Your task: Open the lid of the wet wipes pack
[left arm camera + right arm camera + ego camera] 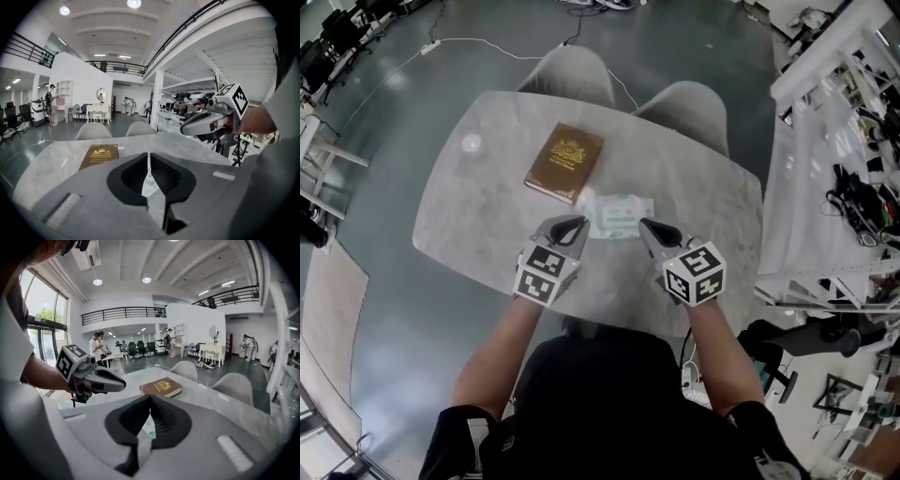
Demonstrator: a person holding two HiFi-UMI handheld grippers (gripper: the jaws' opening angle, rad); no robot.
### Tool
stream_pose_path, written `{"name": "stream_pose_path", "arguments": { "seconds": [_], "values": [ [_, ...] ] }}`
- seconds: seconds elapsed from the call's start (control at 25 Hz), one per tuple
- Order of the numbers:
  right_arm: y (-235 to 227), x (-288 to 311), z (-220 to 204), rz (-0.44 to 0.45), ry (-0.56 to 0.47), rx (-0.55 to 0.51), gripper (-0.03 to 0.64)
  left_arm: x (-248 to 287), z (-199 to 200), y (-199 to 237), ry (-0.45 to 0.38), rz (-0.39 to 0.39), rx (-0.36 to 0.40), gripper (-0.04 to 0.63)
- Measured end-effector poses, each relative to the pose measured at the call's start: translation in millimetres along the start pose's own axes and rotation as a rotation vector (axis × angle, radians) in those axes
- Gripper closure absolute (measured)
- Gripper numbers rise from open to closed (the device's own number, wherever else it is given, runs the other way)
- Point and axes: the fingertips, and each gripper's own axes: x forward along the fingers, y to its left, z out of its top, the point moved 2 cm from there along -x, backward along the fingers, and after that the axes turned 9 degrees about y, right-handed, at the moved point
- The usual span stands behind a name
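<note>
- left gripper [578,225], right gripper [646,226]: jaws clenched, empty, flanking wet wipes pack [621,216].
- lying flat on table [487,220], just beside brown book [565,162].
- advised: pin one end, then pry top open gently.

Pale grey stone-look oval worktop [487,216]: smooth, faint sheen. Brown hardcover book [565,162] with gilt emblem: smooth, low gloss. White soft-film wipes pack [619,217] beside the book: slightly shiny.

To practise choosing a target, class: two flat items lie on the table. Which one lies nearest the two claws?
The white wet wipes pack, right at the tips of the left claw and right claw; the brown book lies farther back.
</note>
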Motion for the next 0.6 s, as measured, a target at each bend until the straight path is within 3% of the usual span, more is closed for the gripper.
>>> {"name": "stream_pose_path", "arguments": {
  "seconds": [0.08, 0.2, 0.6],
  "values": [
    [-10, 16, -6, 0.009, 0.035, -0.016, 0.614, 17, -7, 2, 0.030, 0.000, -0.001, 0.576],
    [-23, 41, -17, 0.039, 0.091, -0.044, 0.614, 42, -17, 7, 0.074, -0.014, -0.003, 0.500],
    [-55, 110, -68, 0.079, 0.270, -0.062, 0.612, 109, -51, 8, 0.218, -0.061, 0.071, 0.468]
  ]
}}
